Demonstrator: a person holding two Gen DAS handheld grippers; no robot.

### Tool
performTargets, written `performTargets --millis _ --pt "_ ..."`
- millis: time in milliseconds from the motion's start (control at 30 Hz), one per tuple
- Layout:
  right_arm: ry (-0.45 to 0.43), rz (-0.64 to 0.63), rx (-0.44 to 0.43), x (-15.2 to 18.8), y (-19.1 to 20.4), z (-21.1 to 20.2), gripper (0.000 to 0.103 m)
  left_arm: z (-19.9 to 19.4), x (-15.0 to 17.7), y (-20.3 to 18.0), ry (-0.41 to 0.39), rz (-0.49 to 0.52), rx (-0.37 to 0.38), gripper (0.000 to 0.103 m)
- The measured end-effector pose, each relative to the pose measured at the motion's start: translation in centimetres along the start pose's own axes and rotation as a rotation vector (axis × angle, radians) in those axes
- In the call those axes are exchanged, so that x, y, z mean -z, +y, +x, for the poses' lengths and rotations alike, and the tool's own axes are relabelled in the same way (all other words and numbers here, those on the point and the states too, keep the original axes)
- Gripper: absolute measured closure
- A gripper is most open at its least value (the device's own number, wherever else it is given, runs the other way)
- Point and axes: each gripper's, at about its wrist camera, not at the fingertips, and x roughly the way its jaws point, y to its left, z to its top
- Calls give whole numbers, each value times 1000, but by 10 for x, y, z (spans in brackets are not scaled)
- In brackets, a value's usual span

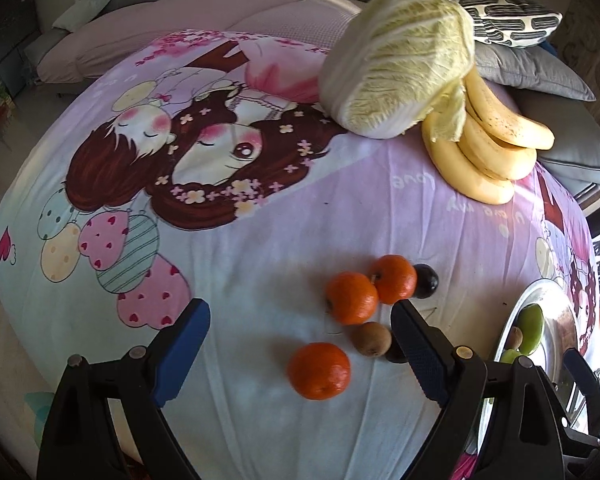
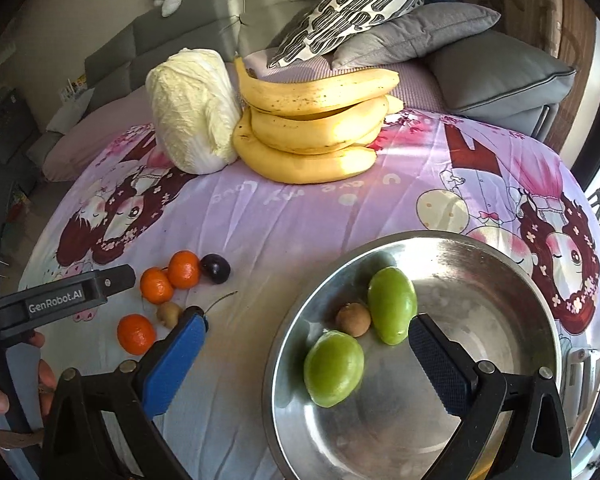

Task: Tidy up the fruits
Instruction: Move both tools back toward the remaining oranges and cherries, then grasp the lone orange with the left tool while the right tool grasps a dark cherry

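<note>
Oranges lie loose on the printed cloth of the table, to the left of the steel bowl (image 2: pixel 416 240). One orange (image 1: pixel 319 370) is the nearest to the left tongs (image 1: pixel 300 354), and two more (image 1: pixel 352 298) touch each other a little farther from the bowl's level. A brown kiwi (image 1: pixel 371 338) sits between them, and a dark plum (image 1: pixel 426 281) touches the far orange. Inside the bowl there are already two green fruits (image 2: pixel 334 367) and one small kiwi (image 2: pixel 354 319).

Left tongs stand wide and hold nothing, hanging over the near orange. Right tongs (image 2: pixel 306 342) are also wide and empty, above the bowl.

I judge that an orange is light and round, with a firm but slightly soft peel. It can roll on the cloth, so the pads should take it across the middle, from both sides. Only a mild squeeze is needed. The kiwi is smaller and the plum has a smooth skin, which may slip.
</note>
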Motion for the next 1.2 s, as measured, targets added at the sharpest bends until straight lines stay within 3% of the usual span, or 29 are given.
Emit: performTargets --millis 133,267,600,1067,1200 --pt "15 -35 -18 0 17 6 0 -1 0 12 -1 9 -20 11" --pt "13 -39 -96 -1 33 10 0 -4 0 25 -19 -7 -31 11" --pt "53 -80 -133 1 61 27 0 -7 -3 46 -15 -48 -49 11" --pt "118 -175 -155 16 87 48 1 9 7 54 49 -85 -1 11" --pt "128 -190 -149 18 88 51 7 16 11 55 75 -89 38 15"
